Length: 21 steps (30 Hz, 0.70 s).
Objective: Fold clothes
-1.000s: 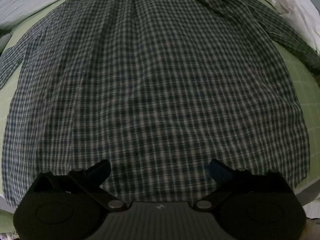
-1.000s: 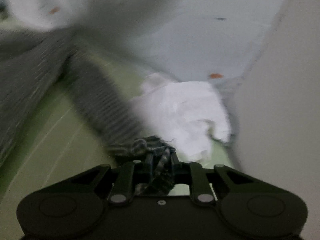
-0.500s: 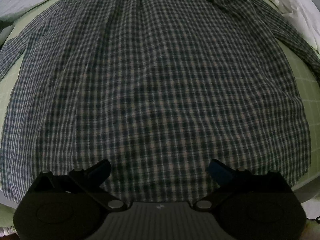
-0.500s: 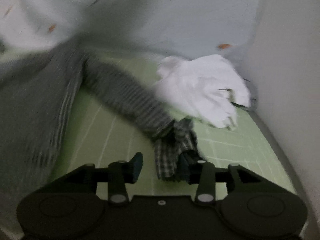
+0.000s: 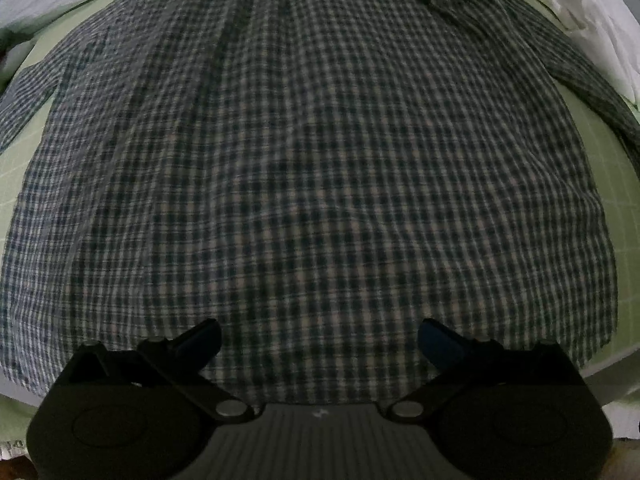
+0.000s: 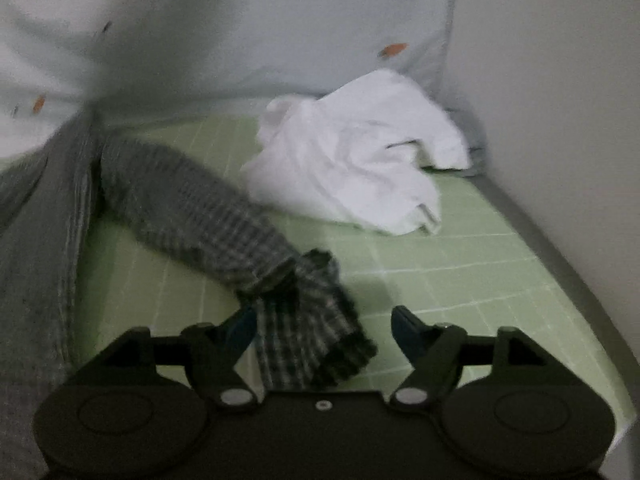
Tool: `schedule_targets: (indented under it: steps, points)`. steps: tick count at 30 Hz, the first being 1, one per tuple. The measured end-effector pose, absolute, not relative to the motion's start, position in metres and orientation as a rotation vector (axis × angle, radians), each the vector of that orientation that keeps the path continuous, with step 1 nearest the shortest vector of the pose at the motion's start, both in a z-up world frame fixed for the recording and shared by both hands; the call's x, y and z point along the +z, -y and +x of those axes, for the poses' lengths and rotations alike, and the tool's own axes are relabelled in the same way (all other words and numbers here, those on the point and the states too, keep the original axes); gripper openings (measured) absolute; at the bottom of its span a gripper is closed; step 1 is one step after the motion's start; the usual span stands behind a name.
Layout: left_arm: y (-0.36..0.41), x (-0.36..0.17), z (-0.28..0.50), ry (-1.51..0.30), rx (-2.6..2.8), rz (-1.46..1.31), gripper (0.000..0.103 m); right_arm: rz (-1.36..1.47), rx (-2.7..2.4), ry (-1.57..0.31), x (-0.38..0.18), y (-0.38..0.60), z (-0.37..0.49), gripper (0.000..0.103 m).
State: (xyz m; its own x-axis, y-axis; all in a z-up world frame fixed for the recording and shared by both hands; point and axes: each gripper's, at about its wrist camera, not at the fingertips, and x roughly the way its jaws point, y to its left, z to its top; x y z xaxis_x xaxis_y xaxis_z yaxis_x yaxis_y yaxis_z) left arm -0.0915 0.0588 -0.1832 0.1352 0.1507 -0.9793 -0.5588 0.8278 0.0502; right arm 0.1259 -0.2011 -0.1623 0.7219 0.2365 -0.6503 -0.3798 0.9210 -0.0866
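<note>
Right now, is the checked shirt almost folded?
Not yet. Done: the checked shirt lies spread flat on the green mat. In hand: nothing; the right gripper has just been opening, its cuff lying loose between the fingers. Left: folding sleeves and body, then the white garment.

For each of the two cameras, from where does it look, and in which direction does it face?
Left wrist: on the left tool, facing steeply down onto the spread dark checked cotton shirt; only its open fingers show.
Right wrist: on the right tool, slanting down at the shirt's cuff, between just-opened fingers, and crumpled white cloth.
Shared: shirt, white cloth, green gridded mat.
</note>
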Motion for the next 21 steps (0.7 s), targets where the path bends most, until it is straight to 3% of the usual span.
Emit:
schedule_targets:
  steps: [5,7,8,11,17,19,21]
  points:
    - [-0.048,-0.181,-0.090,-1.340,0.523,-0.342,0.103,-0.214,0.429,-0.793,-0.177,0.202,0.154,0.072]
    - [-0.046,-0.180,-0.085,-1.345,0.528,-0.348,0.103,-0.238,0.472,-0.829,-0.179,0.203,0.161,0.045]
    - [-0.045,-0.181,-0.085,-1.346,0.531,-0.351,0.103,-0.270,0.478,-0.823,-0.179,0.203,0.161,0.024]
    - [-0.041,-0.181,-0.085,-1.346,0.539,-0.354,0.103,-0.424,0.460,-0.720,-0.172,0.202,0.158,0.008]
    - [-0.037,-0.180,-0.076,-1.354,0.551,-0.353,0.103,-1.090,0.233,-0.209,-0.194,0.185,0.126,0.012]
    - [-0.038,-0.181,-0.075,-1.358,0.556,-0.357,0.103,-1.240,0.263,-0.198,-0.215,0.183,0.120,0.019]
    - [-0.038,-0.183,-0.080,-1.359,0.560,-0.361,0.103,-1.252,0.322,-0.307,-0.229,0.186,0.118,0.028]
